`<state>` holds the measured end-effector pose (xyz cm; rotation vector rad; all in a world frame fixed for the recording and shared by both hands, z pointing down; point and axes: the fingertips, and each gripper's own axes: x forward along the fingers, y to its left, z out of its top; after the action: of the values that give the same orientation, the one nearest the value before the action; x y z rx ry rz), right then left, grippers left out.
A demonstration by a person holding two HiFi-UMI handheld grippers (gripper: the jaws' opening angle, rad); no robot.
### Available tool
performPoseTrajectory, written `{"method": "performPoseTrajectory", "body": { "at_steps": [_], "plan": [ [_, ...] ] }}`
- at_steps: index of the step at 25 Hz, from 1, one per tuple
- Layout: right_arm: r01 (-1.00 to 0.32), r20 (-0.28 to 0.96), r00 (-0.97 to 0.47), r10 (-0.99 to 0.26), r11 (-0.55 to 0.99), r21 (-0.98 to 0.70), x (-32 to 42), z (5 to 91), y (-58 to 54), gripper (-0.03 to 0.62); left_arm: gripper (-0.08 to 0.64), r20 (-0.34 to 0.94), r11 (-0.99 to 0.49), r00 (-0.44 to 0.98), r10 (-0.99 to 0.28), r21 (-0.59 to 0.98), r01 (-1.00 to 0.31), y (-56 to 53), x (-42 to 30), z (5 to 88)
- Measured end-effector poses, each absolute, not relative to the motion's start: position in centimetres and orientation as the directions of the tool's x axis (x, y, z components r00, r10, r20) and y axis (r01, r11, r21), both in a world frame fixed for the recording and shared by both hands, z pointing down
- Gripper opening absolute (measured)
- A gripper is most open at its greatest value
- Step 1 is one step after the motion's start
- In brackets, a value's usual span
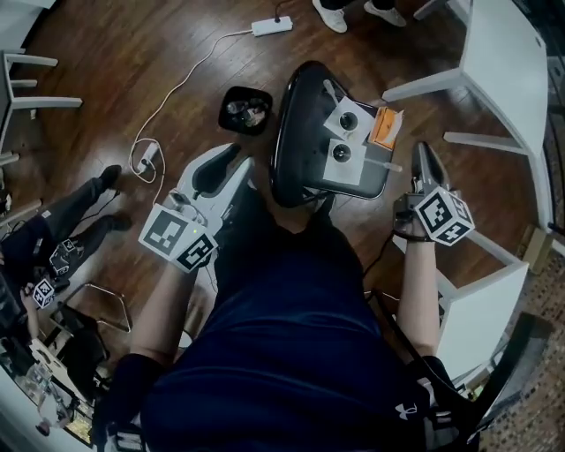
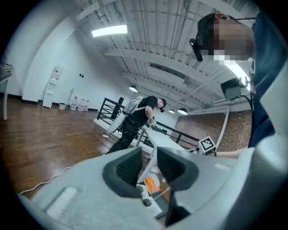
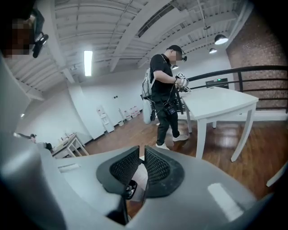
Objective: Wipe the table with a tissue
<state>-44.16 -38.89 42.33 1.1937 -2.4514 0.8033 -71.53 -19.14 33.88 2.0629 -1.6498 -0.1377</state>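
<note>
A black tray-like seat (image 1: pixel 290 132) stands in front of me with two white sheets (image 1: pixel 347 119) on it, each under a small dark round thing, and an orange packet (image 1: pixel 385 126) at its right rim. I cannot tell whether the sheets are tissue. My left gripper (image 1: pixel 222 163) hovers left of the tray, open, with nothing between its jaws. Through its gap I see the orange packet (image 2: pixel 151 184). My right gripper (image 1: pixel 422 152) is raised right of the tray. Only a thin slit parts its jaws (image 3: pixel 141 164), and nothing is gripped. Neither gripper touches anything.
White tables (image 1: pixel 503 53) stand at the right. On the wooden floor are a black bin (image 1: pixel 244 110), a power strip (image 1: pixel 272 26) and its cable (image 1: pixel 177 88). One person stands beside a white table (image 3: pixel 220 101), another person (image 1: pixel 71 216) is at my left.
</note>
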Motion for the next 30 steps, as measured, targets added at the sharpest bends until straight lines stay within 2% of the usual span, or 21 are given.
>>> {"method": "performPoseTrajectory", "body": {
  "at_steps": [6, 12, 19, 23, 30],
  "plan": [
    [-0.652, 0.359, -0.758, -0.545, 0.649, -0.393, -40.0, 38.8, -37.4, 0.026, 0.106, 0.196, -0.175, 0.267, -0.944, 0.392, -0.903, -21.7, -59.7, 30.9],
    [-0.653, 0.213, -0.756, -0.619, 0.690, -0.312, -35.8, 32.0, -35.0, 0.025, 0.104, 0.156, -0.369, 0.446, -0.881, 0.361, -0.857, -22.9, -50.7, 28.0],
    [-0.797, 0.186, -0.603, -0.776, 0.574, -0.189, -29.2, 29.0, -29.9, 0.023, 0.104, 0.095, -0.584, 0.656, -0.749, 0.372, -0.721, -22.6, -43.7, 27.6],
    [-0.886, 0.210, -0.464, -0.861, 0.444, -0.137, -23.9, 28.9, -24.6, 0.013, 0.104, 0.065, -0.698, 0.773, -0.631, 0.387, -0.603, -19.9, -39.5, 28.4],
    [-0.958, 0.245, -0.282, -0.928, 0.259, -0.122, -16.7, 28.8, -16.2, 0.011, 0.103, 0.074, -0.785, 0.866, -0.495, 0.390, -0.482, -15.5, -34.1, 28.6]
  ]
}}
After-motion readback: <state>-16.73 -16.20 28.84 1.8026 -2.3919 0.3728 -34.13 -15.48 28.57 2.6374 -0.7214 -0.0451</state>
